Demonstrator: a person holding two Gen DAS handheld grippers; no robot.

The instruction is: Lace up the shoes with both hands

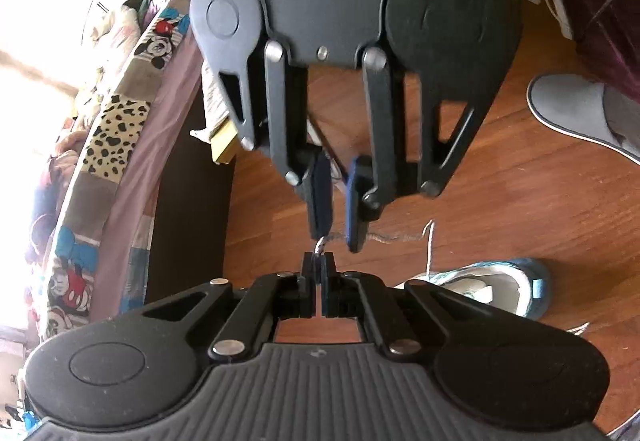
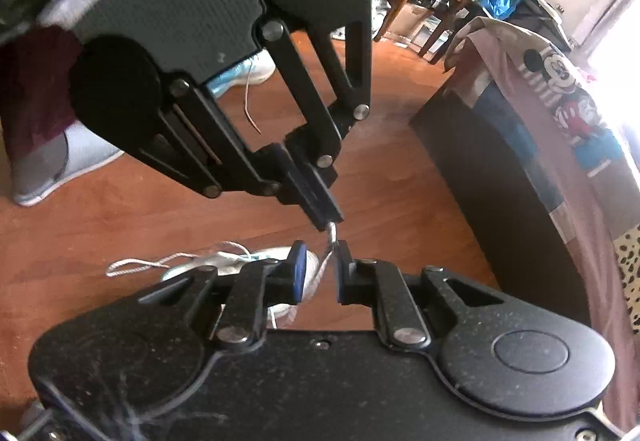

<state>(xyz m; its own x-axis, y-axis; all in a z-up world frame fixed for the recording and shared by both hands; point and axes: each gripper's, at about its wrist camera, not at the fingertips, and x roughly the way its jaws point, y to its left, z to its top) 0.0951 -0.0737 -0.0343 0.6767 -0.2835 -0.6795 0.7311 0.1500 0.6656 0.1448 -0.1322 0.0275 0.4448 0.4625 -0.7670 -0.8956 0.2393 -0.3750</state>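
Left wrist view: left gripper sits at bottom centre, pointing away from the camera, its jaws pressed together on the tip of a white shoelace. Right gripper comes down from the top of the frame, nose to nose with the left one; its blue-padded fingers stand a little apart, with the lace end between them. Whether a pad touches the lace cannot be told here. A loose lace end rises from the blue-and-white sneaker, which lies on the wooden floor to the right of the grippers. A grey slipper is farther right, well apart. A bed with a cartoon-print cover and dark base closes the left side; open floor lies to the right.

Right wrist view: right gripper is at bottom centre, jaws partly open; the shoelace runs up through the gap, close against the right-hand finger. Left gripper reaches in from upper left, tilted, clamped on the lace tip. The sneaker lies below and behind the right gripper, a lace loop trailing left across the floor. A second sneaker lies far back. The bed base bounds the right; bare floor opens to the left.
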